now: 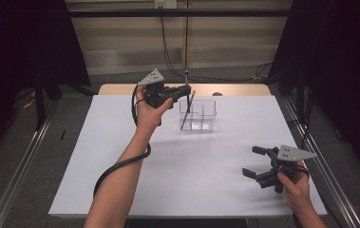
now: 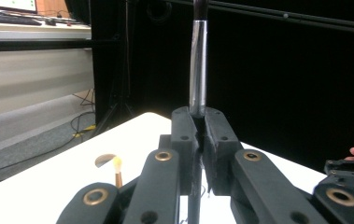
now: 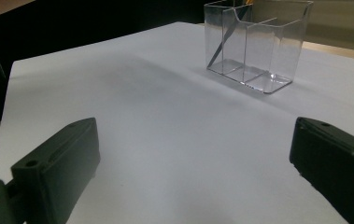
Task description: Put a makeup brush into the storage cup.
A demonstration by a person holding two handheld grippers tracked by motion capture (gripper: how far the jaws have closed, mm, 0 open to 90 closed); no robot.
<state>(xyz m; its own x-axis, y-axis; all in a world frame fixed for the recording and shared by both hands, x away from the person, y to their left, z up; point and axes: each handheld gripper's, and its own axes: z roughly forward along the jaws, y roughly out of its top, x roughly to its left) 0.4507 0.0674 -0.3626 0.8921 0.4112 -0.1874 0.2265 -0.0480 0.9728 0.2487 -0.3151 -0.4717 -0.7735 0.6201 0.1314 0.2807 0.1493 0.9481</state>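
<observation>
Left gripper (image 1: 187,89) is held up over the back of the white table (image 1: 135,190). Its jaws are squeezed tight on a brush (image 2: 198,65) with a shiny metal part. That brush stands straight up between the jaws, right over the clear box (image 1: 197,115). Right gripper (image 1: 256,161) is near the table's front right corner, well apart from the box. Its jaws are wide open with nothing in them. Inside the box's left part leans another thin brush (image 1: 187,110). One small brush with a yellow tip (image 2: 117,170) pokes up beside the left gripper.
</observation>
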